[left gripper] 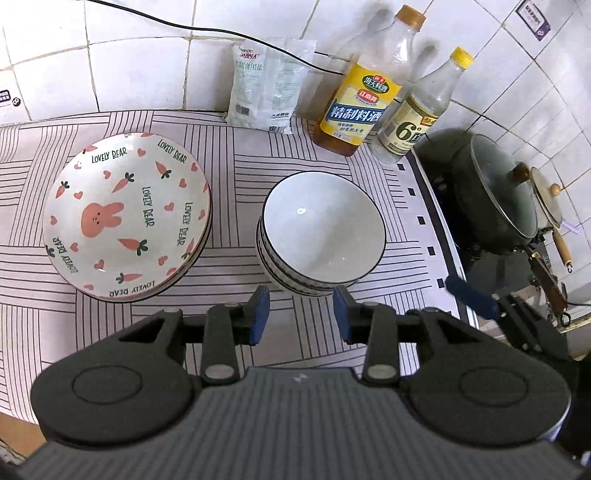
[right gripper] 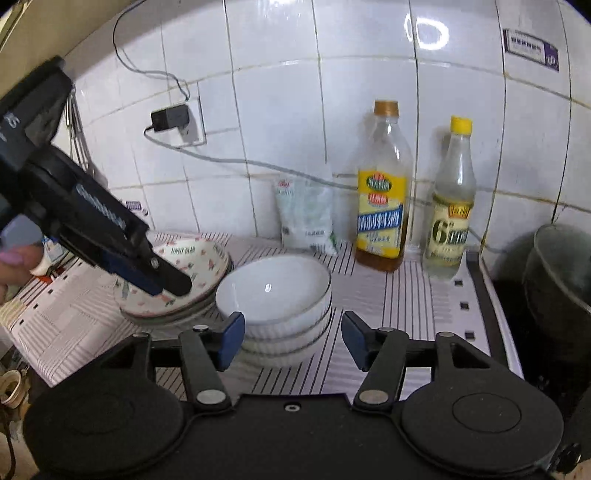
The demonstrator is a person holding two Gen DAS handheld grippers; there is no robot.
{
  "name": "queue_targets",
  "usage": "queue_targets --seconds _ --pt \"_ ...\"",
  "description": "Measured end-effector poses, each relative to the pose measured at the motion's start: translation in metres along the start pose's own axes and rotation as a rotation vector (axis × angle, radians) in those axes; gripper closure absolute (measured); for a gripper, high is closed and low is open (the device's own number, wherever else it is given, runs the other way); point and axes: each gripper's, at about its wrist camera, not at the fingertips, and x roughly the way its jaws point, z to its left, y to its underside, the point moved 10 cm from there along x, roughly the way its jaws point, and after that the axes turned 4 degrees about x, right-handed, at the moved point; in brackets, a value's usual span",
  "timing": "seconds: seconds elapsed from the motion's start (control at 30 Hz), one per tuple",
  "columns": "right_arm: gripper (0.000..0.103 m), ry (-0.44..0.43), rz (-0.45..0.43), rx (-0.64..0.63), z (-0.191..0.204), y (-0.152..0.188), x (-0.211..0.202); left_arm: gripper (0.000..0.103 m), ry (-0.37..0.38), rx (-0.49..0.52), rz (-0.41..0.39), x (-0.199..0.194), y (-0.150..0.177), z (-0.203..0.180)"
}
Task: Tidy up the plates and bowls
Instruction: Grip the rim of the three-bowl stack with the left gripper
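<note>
Both black blue-padded grippers, left and right, empty, jaws parted; carrot-print plates and white bowls stacked, looks done.

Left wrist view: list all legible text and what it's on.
"LOVELY BEAR", repeated: top plate.
"精制料酒": label of the taller bottle.
"6°": label of the shorter bottle.
Salt bag: red and grey print, too blurred to read.
Wall sticker: too small.
</note>
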Motion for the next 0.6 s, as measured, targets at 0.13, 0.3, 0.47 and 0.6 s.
queue_targets --seconds 0.13,0.3,0.47,0.6 --pt "0.037 -0.013 0.036 0.006 0.003 0.019 0.005 0.064 0.012 0.026 -0.016 0.000 0.012 0.001" --pt "0.028 -0.027 0.063 -0.007 0.006 0.038 0.012 0.062 0.034 0.057 -0.036 0.005 0.024 0.003" --pt "0.011 -0.003 0.068 0.009 0.000 0.058 0.037 0.043 0.123 -0.013 -0.105 0.008 0.017 0.006" --pt "0.010 0.020 0.090 -0.012 -0.002 0.071 0.066 0.037 0.150 -0.080 -0.127 0.017 0.003 0.013"
